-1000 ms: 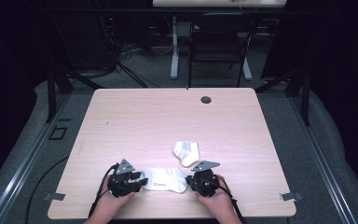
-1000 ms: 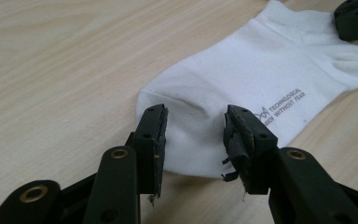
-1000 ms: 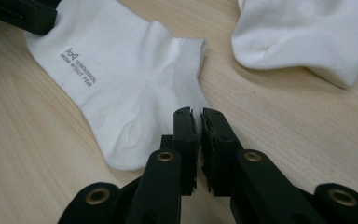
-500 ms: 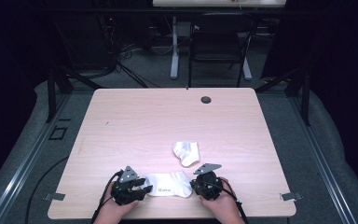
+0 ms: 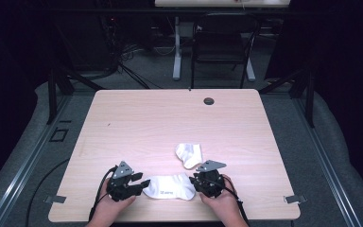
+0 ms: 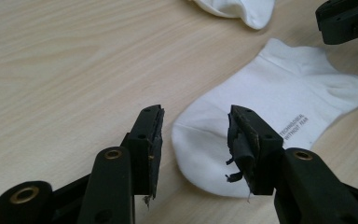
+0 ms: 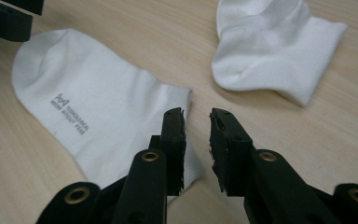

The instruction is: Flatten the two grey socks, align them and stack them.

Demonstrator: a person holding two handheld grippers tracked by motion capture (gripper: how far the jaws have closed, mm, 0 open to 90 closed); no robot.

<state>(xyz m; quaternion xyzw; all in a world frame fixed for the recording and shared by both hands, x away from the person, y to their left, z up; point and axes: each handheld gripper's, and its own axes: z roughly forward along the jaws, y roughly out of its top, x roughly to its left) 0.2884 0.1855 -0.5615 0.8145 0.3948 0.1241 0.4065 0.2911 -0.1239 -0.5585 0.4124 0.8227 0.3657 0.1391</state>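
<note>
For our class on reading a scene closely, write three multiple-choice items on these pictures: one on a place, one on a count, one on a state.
1. Where does the flat sock lie?
A. Between the two grippers
B. By the table's far edge
C. On the floor

2. How many white socks are on the table?
A. One
B. Two
C. Four

3. How does the crumpled sock lie?
A. Clamped in the jaws
B. Free on the table
C. Hanging off the edge

Answers:
1 A, left gripper and right gripper flank it.
2 B, two show.
3 B, nothing touches it.
</note>
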